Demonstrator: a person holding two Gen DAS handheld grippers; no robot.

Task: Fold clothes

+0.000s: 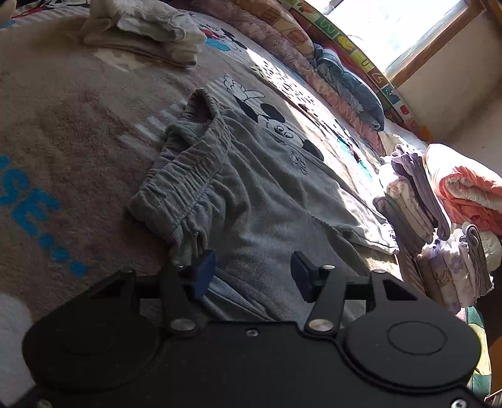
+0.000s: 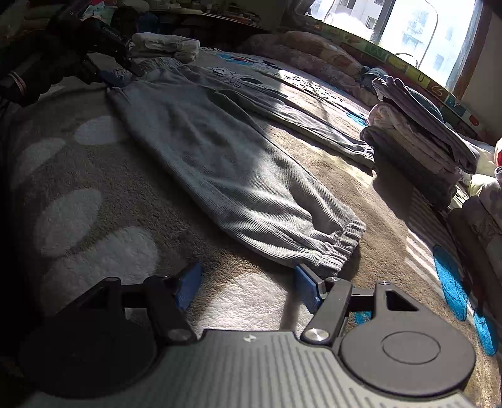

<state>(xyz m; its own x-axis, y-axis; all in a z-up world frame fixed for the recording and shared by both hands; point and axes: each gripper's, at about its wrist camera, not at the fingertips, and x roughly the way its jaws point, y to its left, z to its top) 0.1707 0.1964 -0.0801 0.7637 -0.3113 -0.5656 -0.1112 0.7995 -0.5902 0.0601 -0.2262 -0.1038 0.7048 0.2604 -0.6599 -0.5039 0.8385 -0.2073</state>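
Grey ribbed trousers lie spread lengthwise on a patterned rug, elastic waistband at one end and cuffed leg hem at the other. A second grey leg lies alongside, farther from the right camera.

Left gripper: jaws stand wide apart over the cloth just below the waistband, holding nothing; the fabric passes under and between the blue pads. In the right wrist view the same gripper appears at the waistband end.

Right gripper: jaws wide apart and empty, low over the rug, its right pad just beside the cuffed hem, not on it.

Risks, as judged: the waistband is bunched and partly turned over, so a pinch there may catch only one layer and let the rest sag or twist in the fold. The right jaws sit mostly to one side of the hem; closing from here could grip rug pile or only a corner of the cuff. The two legs are splayed, so a lengthwise fold may land askew.

Edges and room: open rug lies on the near side of the trousers. On the far side a stack of folded laundry stands near the second leg's hem, and a pale folded pile lies beyond the waistband, well apart. Bedding lines the sunlit window side.
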